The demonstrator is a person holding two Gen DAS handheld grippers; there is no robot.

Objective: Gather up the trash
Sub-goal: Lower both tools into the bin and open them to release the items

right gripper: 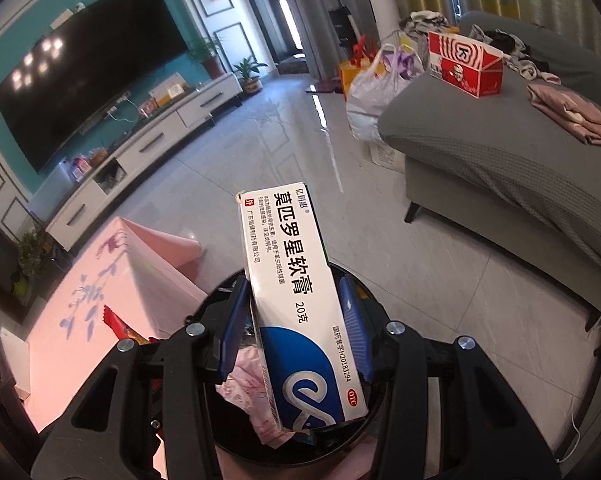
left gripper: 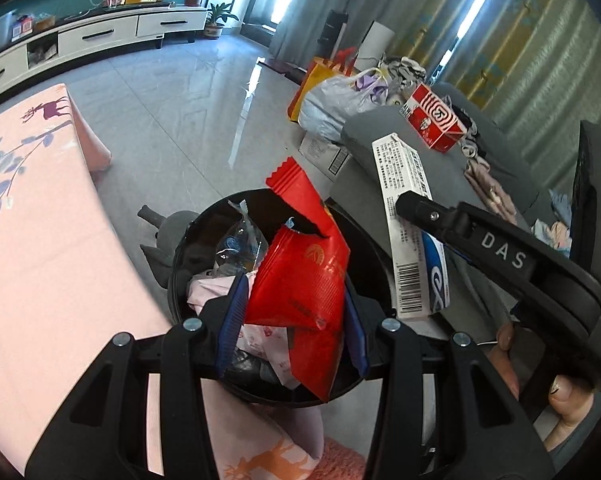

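Note:
My left gripper (left gripper: pixel 294 316) is shut on a red snack wrapper (left gripper: pixel 304 264), which hangs over the round black trash bin (left gripper: pixel 180 248). Pink and clear wrappers (left gripper: pixel 236 248) lie inside the bin. My right gripper (right gripper: pixel 294 326) is shut on a long white and blue ointment box (right gripper: pixel 296 296), held above the same bin (right gripper: pixel 364 428). In the left wrist view the right gripper's black finger (left gripper: pixel 416 204) and the ointment box (left gripper: pixel 412 240) show to the right of the bin. A pink wrapper (right gripper: pixel 252 380) lies in the bin under the box. The tip of the red wrapper (right gripper: pixel 118 326) peeks in at the left.
A table with a pink flowered cloth (left gripper: pixel 40 240) stands left of the bin. A grey sofa (right gripper: pixel 500 152) on the right carries a red and white takeaway box (right gripper: pixel 464 66) and folded clothes (right gripper: pixel 568 114). Bags (left gripper: pixel 340 96) sit on the tiled floor. A TV cabinet (left gripper: pixel 100 36) lines the far wall.

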